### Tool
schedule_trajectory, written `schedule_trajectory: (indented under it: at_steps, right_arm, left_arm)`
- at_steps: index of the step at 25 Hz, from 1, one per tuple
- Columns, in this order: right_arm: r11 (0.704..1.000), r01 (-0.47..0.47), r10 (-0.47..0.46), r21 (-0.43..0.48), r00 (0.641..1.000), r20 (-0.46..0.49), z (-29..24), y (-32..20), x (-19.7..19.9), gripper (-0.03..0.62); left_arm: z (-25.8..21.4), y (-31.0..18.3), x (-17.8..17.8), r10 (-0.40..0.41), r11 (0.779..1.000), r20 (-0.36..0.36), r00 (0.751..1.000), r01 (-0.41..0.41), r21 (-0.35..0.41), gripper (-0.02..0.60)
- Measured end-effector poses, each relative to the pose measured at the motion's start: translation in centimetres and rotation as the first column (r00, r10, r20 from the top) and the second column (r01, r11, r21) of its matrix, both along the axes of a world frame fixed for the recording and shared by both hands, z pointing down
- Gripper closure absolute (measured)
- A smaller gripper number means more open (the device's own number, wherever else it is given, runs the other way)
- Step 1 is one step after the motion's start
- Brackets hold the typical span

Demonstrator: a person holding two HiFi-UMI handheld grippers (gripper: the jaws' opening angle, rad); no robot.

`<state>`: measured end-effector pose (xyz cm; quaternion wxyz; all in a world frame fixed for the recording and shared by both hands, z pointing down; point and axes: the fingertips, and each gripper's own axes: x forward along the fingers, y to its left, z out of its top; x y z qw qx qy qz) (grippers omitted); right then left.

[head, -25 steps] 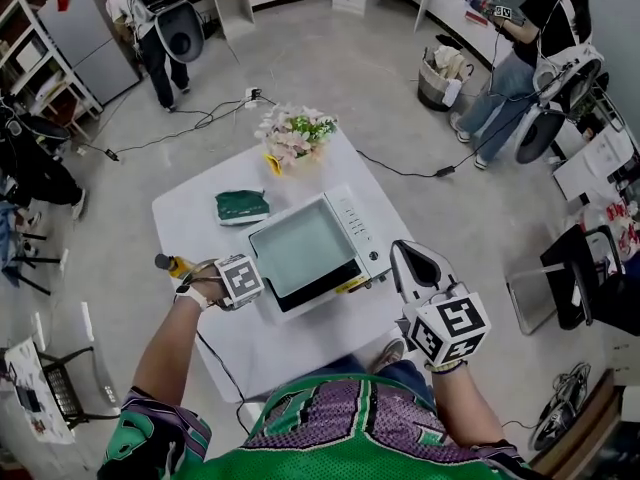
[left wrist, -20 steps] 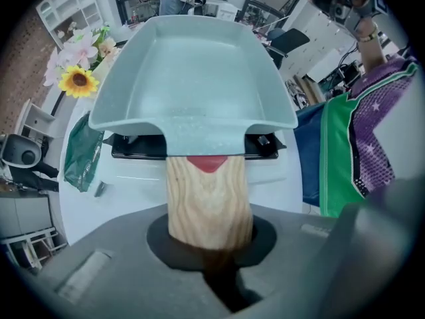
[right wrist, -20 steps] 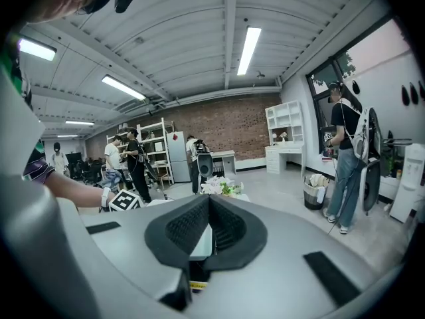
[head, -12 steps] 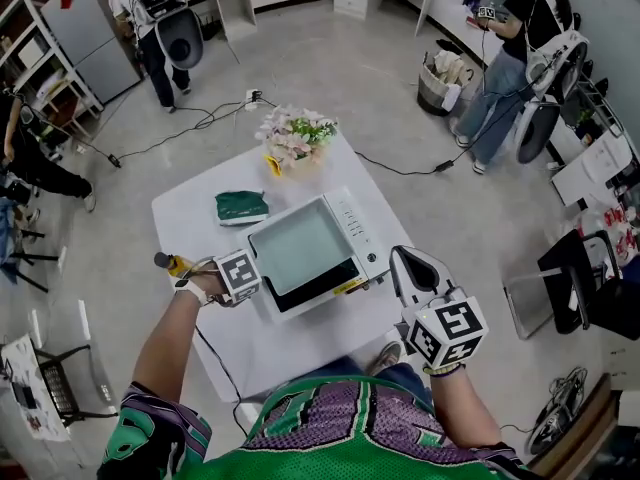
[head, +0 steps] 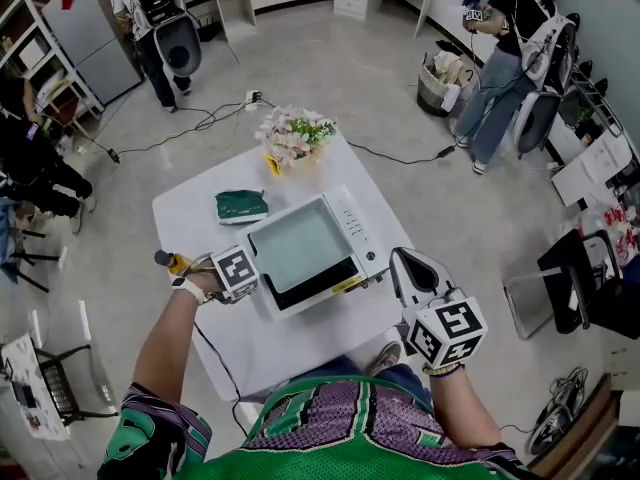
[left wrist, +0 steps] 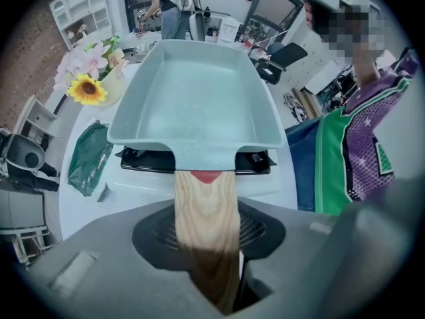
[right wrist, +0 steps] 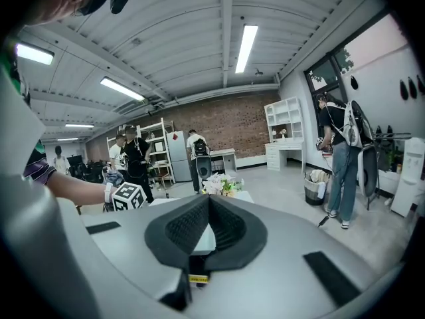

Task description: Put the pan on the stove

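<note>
A pale teal rectangular pan (head: 298, 245) with a wooden handle (left wrist: 206, 208) is level over the white stove (head: 352, 220) on the table. My left gripper (head: 260, 268) is shut on the handle at the stove's left side. In the left gripper view the pan (left wrist: 196, 98) covers most of the stove's black top (left wrist: 257, 160), and the left gripper (left wrist: 207, 248) clamps the handle's end. Whether the pan rests on the stove or hangs just above it is unclear. My right gripper (head: 408, 260) hangs at the table's right front edge, shut and empty; in its own view the right gripper (right wrist: 209, 208) points across the room.
On the white table (head: 190, 218) a vase of flowers (head: 293, 133) stands at the far edge, with a green bag (head: 241, 206) left of the stove. A yellow-handled tool (head: 172, 263) lies by my left hand. Cables cross the floor, and several people stand around.
My left gripper and the pan have shifted slightly away from me over the stove; more of the handle now shows ahead of the jaws. The right gripper has barely moved.
</note>
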<state>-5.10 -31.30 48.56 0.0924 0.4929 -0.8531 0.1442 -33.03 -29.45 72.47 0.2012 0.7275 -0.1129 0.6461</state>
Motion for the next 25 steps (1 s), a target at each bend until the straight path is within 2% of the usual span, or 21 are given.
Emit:
schedule_trajectory:
  at_steps: [12,22,25]
  right_arm:
    - [1.000,0.009,-0.009,-0.007,1.000,0.018,0.1,1.3,0.5,0.592]
    - [0.999,0.034,-0.035,0.018,0.999,0.027,-0.8,2.1,1.4,0.592]
    - [0.999,0.048,-0.048,0.021,0.999,0.023,-1.0,2.2,2.2,0.592]
  left_arm:
    - [-1.6,-0.7,-0.2,-0.038,0.997,-0.003,0.999,0.038,0.073,0.419]
    - [-3.3,-1.0,-0.6,-0.054,0.988,0.046,0.997,0.046,0.151,0.403]
    - [-4.0,-1.5,0.4,-0.049,0.981,0.025,0.998,0.043,0.187,0.400]
